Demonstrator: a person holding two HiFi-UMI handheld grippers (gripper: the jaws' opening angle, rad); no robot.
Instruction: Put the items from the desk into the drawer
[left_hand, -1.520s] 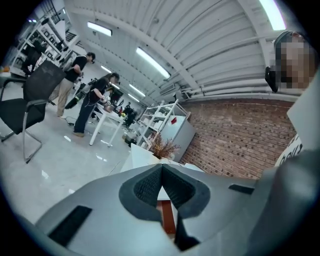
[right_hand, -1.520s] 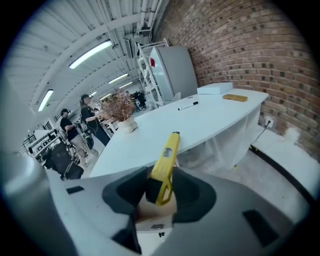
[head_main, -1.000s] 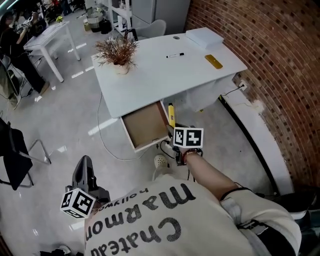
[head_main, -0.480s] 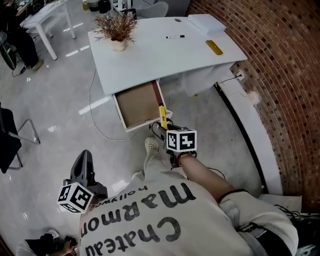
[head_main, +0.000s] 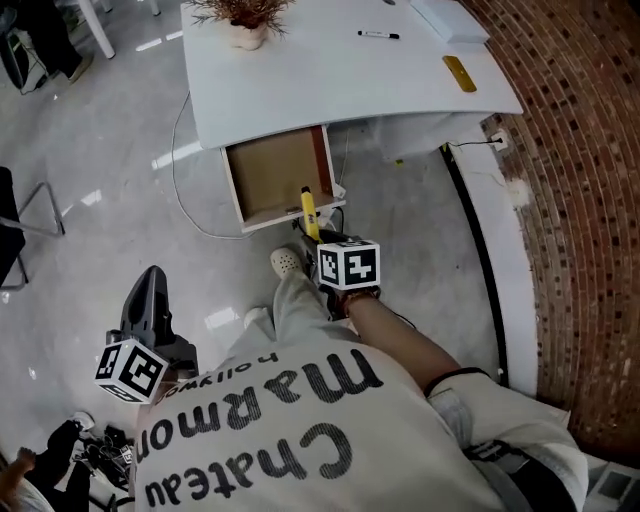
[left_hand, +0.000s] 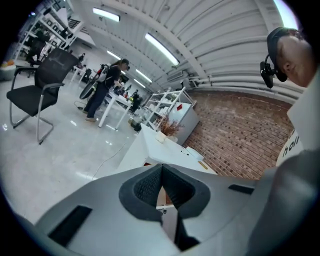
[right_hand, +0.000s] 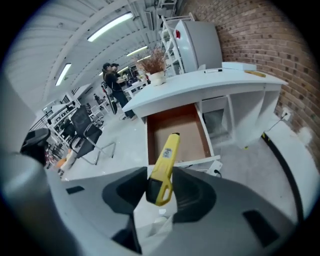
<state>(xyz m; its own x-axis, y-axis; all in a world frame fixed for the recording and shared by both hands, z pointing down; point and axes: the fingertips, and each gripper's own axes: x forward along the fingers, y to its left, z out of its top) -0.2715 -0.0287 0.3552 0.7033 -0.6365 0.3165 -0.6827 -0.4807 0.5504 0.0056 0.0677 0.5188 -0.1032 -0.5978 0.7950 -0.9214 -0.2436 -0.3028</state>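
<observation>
The right gripper is clamped on the butt of a yellow tool. The rest of the tool juts out ahead of the jaws, its tip pointing into the open drawer under the white desk. A black marker and a flat yellow piece lie on the desktop. The left gripper hangs well apart, its jaws together and empty.

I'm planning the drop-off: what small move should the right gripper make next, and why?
Probably carry the yellow tool forward over the open drawer before letting go. The right gripper is clamped on it, and in the head view its tip appears only near the drawer's front edge.
</observation>
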